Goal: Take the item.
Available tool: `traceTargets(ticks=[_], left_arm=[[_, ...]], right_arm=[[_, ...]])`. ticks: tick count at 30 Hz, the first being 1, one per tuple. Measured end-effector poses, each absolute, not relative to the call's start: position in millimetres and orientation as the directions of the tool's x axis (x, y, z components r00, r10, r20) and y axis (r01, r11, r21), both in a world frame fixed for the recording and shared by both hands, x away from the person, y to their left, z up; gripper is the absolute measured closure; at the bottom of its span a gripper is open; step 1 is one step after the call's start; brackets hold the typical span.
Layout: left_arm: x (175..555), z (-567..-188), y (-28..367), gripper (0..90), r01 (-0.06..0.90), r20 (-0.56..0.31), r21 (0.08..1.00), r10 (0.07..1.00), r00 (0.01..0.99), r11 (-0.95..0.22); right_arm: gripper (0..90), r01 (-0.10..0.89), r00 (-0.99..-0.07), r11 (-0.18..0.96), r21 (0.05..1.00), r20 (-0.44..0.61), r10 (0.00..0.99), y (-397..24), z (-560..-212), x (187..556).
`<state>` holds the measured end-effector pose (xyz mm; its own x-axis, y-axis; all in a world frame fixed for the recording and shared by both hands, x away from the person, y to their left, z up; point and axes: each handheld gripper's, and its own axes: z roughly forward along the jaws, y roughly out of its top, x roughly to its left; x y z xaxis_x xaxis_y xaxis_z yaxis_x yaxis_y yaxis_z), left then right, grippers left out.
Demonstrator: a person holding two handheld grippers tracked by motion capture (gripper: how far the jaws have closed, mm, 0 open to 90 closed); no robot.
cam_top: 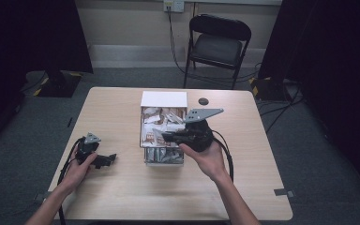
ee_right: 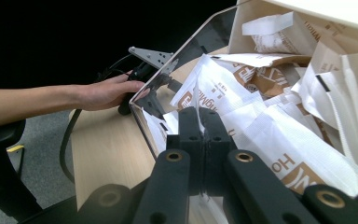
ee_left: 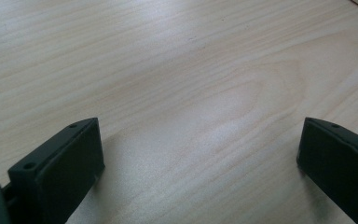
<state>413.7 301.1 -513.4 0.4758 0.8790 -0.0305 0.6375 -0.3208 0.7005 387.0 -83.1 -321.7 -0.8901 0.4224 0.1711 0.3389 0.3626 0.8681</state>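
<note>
My right claw (ee_right: 199, 122) has its jaws pressed together low in the frame's middle, pinching the edge of a white-and-brown paper sachet (ee_right: 223, 100) in the clear-walled box (ee_right: 186, 46) at centre-right. I judge the sachet light, limp and crinkly, best nipped at a sealed edge. How much paper I hold is hidden behind the jaws; my left claw (ee_left: 200, 154) gapes empty over bare tabletop (ee_left: 177, 70).

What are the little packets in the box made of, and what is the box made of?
The packets look like thin white and brown paper, matte and crinkly, with printed letters; a plastic lining can't be ruled out. The box seems to be clear hard plastic: the table and left gripper show through its shiny wall. The right gripper has its fingers closed on a packet edge.
</note>
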Motion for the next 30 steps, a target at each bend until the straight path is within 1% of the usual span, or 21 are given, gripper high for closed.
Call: traceTargets(ticks=[12,30], left_arm=[[414,-513,301,0.0,0.637,-0.030,0.700,0.879,0.476,-0.321],[414,-513,301,0.0,0.638,-0.030,0.700,0.879,0.476,-0.321]], right_arm=[[89.9,0.327,-0.877,0.308,0.893,0.166,0.450,-91,-313,390],[89.9,0.316,-0.870,0.266,0.911,0.166,0.464,-102,-303,388]])
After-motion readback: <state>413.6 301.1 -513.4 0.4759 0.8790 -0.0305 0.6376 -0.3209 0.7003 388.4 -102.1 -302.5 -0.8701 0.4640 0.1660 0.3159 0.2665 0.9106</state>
